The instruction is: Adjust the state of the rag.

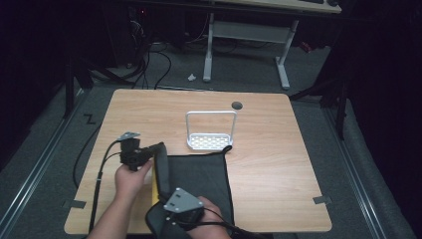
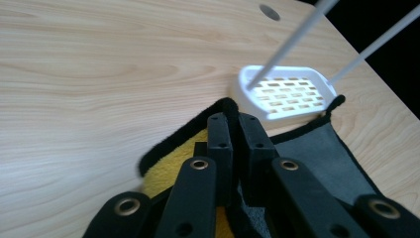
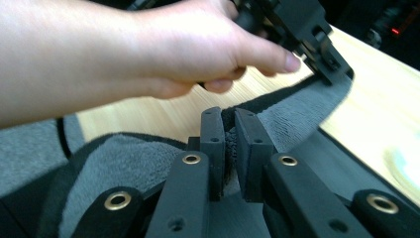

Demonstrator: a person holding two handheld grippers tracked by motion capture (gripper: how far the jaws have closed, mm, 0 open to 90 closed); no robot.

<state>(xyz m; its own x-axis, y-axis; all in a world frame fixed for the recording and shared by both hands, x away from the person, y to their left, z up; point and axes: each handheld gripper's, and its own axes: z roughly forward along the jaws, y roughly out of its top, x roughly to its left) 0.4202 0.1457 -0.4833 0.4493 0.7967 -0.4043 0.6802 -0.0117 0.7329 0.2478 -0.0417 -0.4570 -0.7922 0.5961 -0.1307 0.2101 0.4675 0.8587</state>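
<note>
A dark grey cloth (image 1: 199, 179) with a yellow underside (image 2: 181, 161) lies at the near middle of the wooden table (image 1: 278, 149), its left edge lifted and folded over. My left gripper (image 1: 158, 148) is shut on that raised edge near the far left corner; in the left gripper view its jaws (image 2: 233, 126) pinch the black hem. My right gripper (image 3: 229, 134) is shut on the grey cloth at its near edge, under the grey plate (image 1: 181, 200). A white slotted basket (image 1: 210, 133) with a tall loop handle stands just beyond the cloth.
A round cable hole (image 1: 237, 105) sits near the table's far edge. Black cables (image 1: 97, 174) trail off the table's left side. A white-legged desk (image 1: 246, 35) stands behind on the grey carpet. Bare wood lies to the right and far left.
</note>
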